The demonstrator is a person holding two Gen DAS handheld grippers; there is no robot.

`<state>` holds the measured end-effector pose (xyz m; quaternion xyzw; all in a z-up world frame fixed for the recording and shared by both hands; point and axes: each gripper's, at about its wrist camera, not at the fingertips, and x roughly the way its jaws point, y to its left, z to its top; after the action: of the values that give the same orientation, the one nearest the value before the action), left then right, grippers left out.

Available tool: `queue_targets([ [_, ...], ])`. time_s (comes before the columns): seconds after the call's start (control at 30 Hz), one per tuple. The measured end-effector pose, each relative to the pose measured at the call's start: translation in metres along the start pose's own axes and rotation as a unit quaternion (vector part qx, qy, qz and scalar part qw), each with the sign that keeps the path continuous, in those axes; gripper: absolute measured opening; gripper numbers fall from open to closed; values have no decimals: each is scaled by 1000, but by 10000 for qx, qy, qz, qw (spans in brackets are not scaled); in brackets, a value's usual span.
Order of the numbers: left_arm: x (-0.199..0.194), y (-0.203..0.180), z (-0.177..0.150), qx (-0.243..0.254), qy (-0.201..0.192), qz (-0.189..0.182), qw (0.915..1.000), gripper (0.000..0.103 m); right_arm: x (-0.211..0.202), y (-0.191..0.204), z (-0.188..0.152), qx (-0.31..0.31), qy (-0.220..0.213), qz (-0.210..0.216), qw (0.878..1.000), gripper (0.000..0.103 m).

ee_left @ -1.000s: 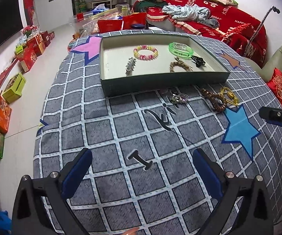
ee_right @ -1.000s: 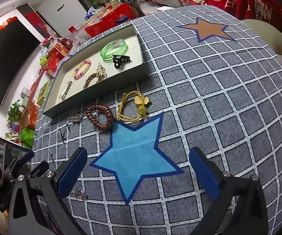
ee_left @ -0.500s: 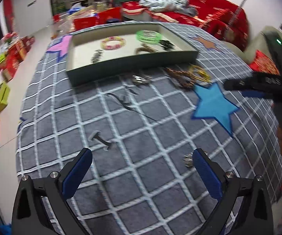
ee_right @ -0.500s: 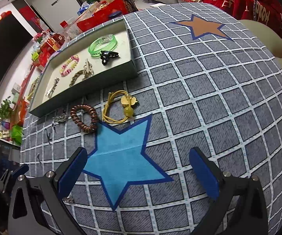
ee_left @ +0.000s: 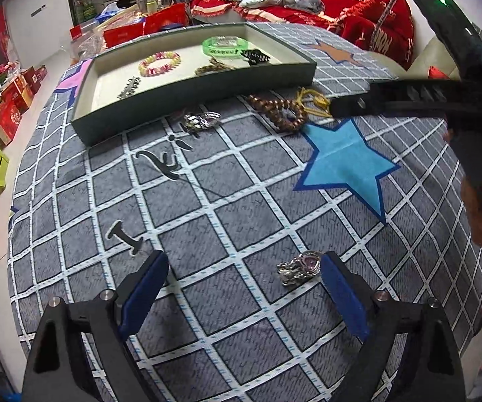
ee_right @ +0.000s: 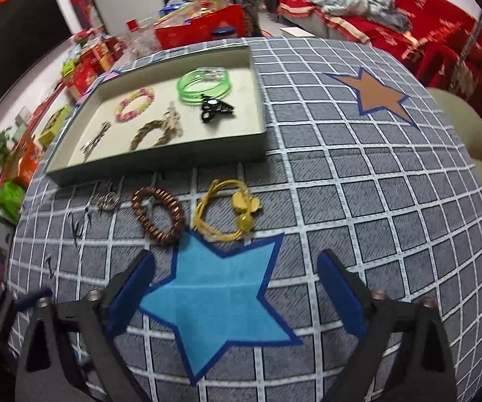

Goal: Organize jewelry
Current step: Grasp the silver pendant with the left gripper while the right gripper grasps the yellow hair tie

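The left gripper (ee_left: 244, 264) hangs low over the table (ee_left: 241, 207) with its blue-padded fingers spread wide and nothing between them; a small silver ornament with a pink stone (ee_left: 299, 267) lies on the checked cloth just inside its right finger, not gripped. The right gripper (ee_right: 235, 268) is likewise spread and empty, poised above the blue star (ee_right: 220, 301) printed on the cloth. Just beyond that star lie a brown beaded bracelet (ee_right: 157, 216) and a yellow cord piece with a bow (ee_right: 230, 211), side by side and close together, with a small silver cluster (ee_right: 107, 200) to the left of the bracelet. Behind these sits a shallow dark-walled tray (ee_right: 160, 167) holding a pink-and-yellow bead bracelet (ee_right: 134, 104), green bangles (ee_right: 204, 83), a black claw clip (ee_right: 215, 109), a bronze-toned chain piece (ee_right: 155, 132) and a silver hair clip (ee_right: 96, 139), all apart from one another except that the claw clip touches the bangles' near edge. In the left view the right gripper's dark body reaches in from the right, its tip over the yellow cord piece
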<state>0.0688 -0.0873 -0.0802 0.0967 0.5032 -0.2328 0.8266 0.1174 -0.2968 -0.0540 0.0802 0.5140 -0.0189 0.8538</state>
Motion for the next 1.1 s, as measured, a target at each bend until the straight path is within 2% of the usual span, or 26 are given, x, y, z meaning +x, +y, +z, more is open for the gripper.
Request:
queue_targets([
  [0.13,2,-7,0,81,38,-56,9999,97,8,-12,6,157,5,-113,9998,78],
  [0.4,4,-23,1,376,11,79,9993,92,26,-6,15,31,60,-189,9998,76],
  [0.57,5,-27,1,430,-18,120,9990,91,33,3,16,-184,79,-404,9990,69],
  [0.63,3,-30,1,502,-52,74,9987,83,35,9,15,-323,78,-523,9981,67],
  [0.73,1,-35,1,622,-55,4,9980,70,34,14,15,-432,74,-531,9976,57],
  [0.8,0,-38,0,676,-61,-33,9977,52,33,16,15,-465,72,-499,9976,43],
  [0.83,-1,-39,-1,695,-71,-58,9975,46,32,17,15,-468,66,-488,9977,32],
  [0.87,-1,-40,-1,713,-68,-84,9974,35,31,17,15,-452,65,-458,9979,22],
  [0.93,-2,-39,-2,687,-63,-185,9974,35,30,15,15,-389,65,-393,9985,14],
  [1.0,-4,-35,-2,560,-38,-349,9978,35,28,11,13,-246,68,-262,9993,14],
  [1.1,-5,-25,-1,222,43,-692,9973,35,23,-4,11,193,103,203,9996,15],
])
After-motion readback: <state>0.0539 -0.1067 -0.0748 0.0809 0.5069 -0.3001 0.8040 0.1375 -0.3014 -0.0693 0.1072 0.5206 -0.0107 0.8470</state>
